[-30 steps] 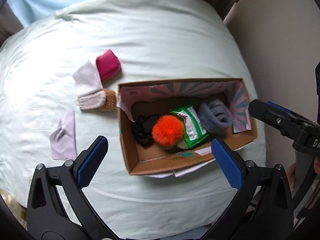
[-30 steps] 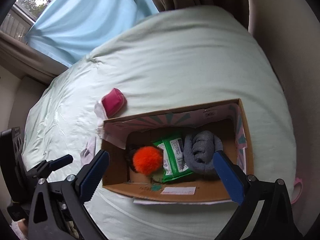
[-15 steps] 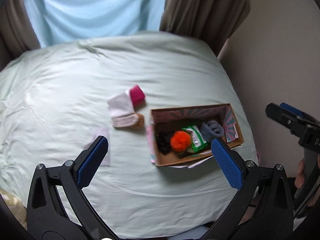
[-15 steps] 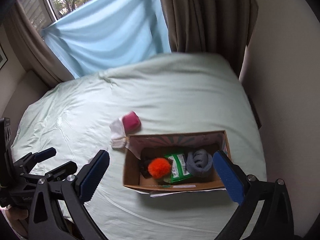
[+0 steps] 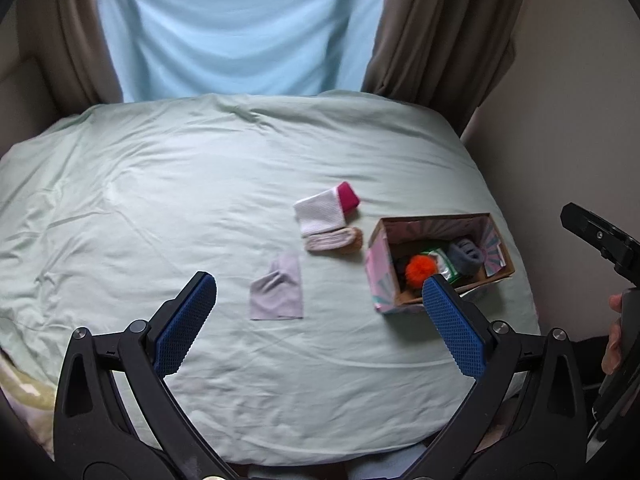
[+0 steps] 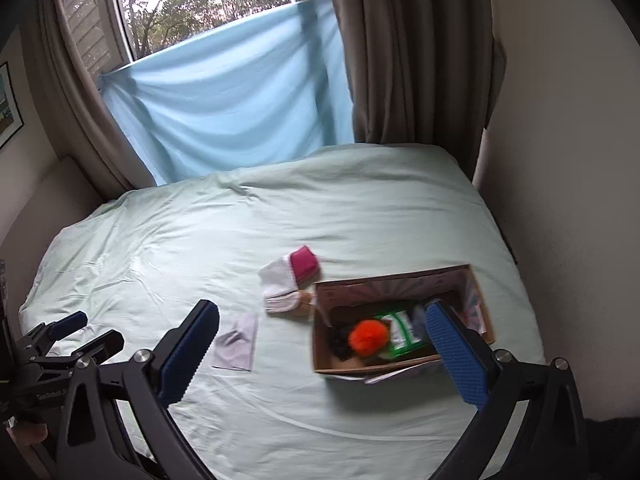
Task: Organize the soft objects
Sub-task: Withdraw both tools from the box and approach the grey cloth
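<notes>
Left wrist view: the left claw (image 5: 320, 316) was spread wide and empty above the bed (image 5: 160, 208). A cardboard box (image 5: 378, 272) lay on the sheet, holding an orange pompom (image 5: 420, 269), a green packet (image 5: 443, 261) and a grey rolled sock (image 5: 465, 255). Beside the box lay a white sock (image 5: 320, 212), touching a magenta pouch (image 5: 347, 197); a lilac cloth (image 5: 278, 294) lay apart.

Right wrist view: the right claw (image 6: 322, 354) was likewise spread, gripping nothing. The box sat between its fingers (image 6: 456, 356), contents unchanged in position.
</notes>
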A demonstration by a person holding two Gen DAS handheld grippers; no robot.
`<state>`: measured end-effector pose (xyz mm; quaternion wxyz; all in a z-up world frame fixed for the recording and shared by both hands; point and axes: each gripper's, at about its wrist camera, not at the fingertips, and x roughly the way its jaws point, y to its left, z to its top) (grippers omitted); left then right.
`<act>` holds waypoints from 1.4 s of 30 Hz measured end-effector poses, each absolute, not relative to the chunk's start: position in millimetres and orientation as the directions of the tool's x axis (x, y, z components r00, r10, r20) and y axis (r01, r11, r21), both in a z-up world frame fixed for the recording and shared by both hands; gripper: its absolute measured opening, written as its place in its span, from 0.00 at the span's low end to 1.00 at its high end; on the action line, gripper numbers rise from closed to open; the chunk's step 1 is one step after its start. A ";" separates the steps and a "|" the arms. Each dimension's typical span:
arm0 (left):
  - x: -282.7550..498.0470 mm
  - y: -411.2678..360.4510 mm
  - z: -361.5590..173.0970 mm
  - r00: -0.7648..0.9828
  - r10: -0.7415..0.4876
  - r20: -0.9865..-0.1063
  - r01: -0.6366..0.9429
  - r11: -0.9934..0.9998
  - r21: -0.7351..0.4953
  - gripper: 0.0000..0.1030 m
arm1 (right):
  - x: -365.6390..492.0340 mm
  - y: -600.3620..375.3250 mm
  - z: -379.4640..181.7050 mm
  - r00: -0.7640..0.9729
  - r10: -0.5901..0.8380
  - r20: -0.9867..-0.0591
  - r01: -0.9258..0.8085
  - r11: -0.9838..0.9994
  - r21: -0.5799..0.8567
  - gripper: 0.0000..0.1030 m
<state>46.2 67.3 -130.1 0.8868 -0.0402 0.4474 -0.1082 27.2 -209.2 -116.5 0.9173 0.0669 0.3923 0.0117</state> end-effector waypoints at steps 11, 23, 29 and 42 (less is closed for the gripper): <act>59.4 123.0 -171.3 0.568 -0.246 -0.785 0.197 0.967 -0.161 1.00 | 19.5 -141.1 -145.4 0.723 0.070 -0.688 0.103 0.973 0.208 1.00; 101.2 117.1 -257.5 0.528 -0.281 -0.801 0.245 0.954 -0.174 1.00 | 45.3 -121.6 -230.5 0.725 0.136 -0.675 0.189 0.903 0.386 1.00; 126.7 103.0 -317.7 0.490 -0.288 -0.823 0.265 0.948 -0.174 0.99 | 78.2 -122.5 -292.3 0.701 0.157 -0.695 0.229 0.874 0.428 1.00; 184.4 71.0 -438.8 0.425 -0.290 -0.857 0.349 0.927 -0.141 0.90 | 168.6 -123.0 -421.5 0.646 0.132 -0.752 0.302 0.861 0.410 0.84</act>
